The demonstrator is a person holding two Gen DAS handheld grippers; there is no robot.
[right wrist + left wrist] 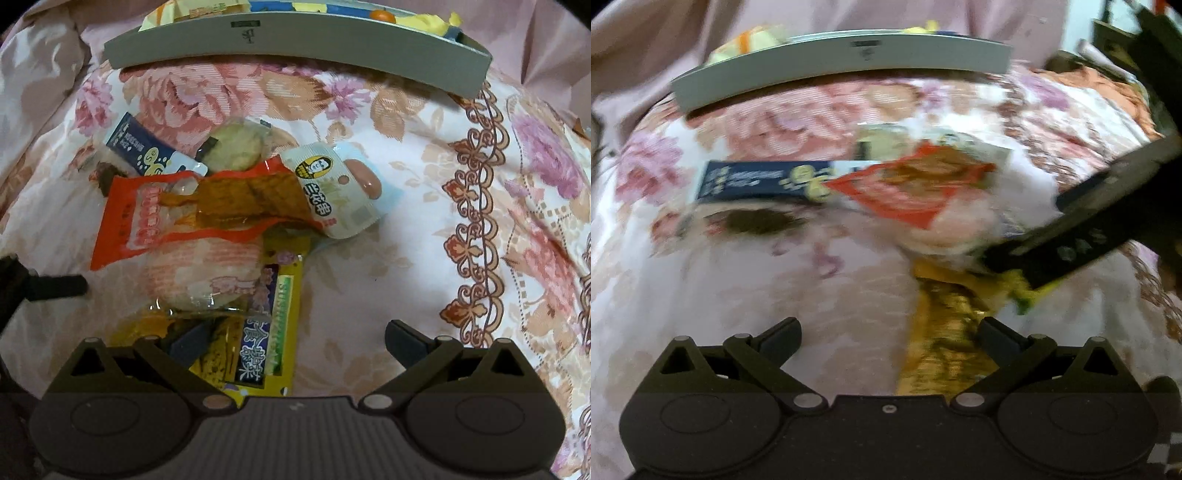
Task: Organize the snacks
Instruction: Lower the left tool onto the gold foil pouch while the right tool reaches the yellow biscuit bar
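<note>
Floral bedspread (388, 258) carries everything. Grey tray (295, 48) at the far edge, already holding snacks. Snack pile mid-cloth: red pouch (147, 221) on top, yellow packet (266, 332) reading "SUSHI" nearest, white sausage pack (332, 188) with a cartoon face, navy sachet (140, 147); other print unreadable. Right gripper (295, 338) spread wide, holding nothing, over the yellow packet. Left gripper (888, 332) wide apart, empty.
</note>
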